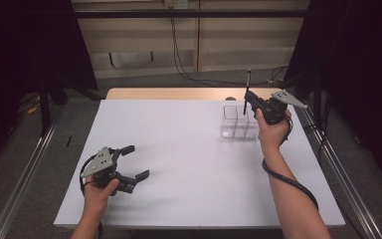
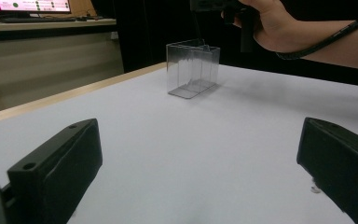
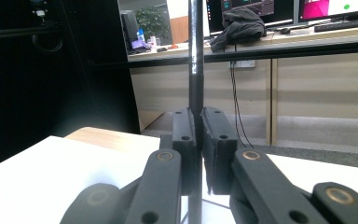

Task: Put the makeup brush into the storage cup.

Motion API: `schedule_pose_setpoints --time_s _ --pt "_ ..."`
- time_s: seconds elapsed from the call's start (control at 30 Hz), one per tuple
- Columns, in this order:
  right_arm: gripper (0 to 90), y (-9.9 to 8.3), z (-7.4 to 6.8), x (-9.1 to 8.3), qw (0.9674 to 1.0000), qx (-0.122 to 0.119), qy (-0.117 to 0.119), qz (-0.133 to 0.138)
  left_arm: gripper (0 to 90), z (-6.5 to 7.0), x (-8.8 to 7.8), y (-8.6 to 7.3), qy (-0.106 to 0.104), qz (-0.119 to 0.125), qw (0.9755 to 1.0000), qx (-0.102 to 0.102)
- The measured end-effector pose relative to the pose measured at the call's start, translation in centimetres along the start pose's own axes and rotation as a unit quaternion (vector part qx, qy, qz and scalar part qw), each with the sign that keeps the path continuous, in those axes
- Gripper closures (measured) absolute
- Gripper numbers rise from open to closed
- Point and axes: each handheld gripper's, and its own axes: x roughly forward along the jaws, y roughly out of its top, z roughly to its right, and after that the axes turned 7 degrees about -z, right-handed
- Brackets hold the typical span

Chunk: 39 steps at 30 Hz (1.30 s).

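The right gripper has its jaws pressed tight on a thin black rod, smooth and round, whose long axis stands upright, its top pointing straight up above the clear box. That box is hard see-through plastic with square walls and dividers, standing near the far right corner of the white counter. Well away from the box, near the counter's front left edge, the left gripper rests with its jaws spread wide on nothing. Between it and the box the matte counter lies bare.
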Motion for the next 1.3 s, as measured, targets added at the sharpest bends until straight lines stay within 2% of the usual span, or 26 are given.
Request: schedule_pose_setpoints --time_s 0.4,1.3 --pt "84.2 -0.4 0.0 0.1 1.0000 0.001 0.000 -0.004 0.0 0.0 0.0 0.0 0.000 0.002 1.0000 -0.004" --pt "84.2 -1.6 -0.1 0.3 0.9998 0.002 0.006 -0.016 0.0 0.0 0.0 0.0 0.001 -0.001 1.0000 0.000"
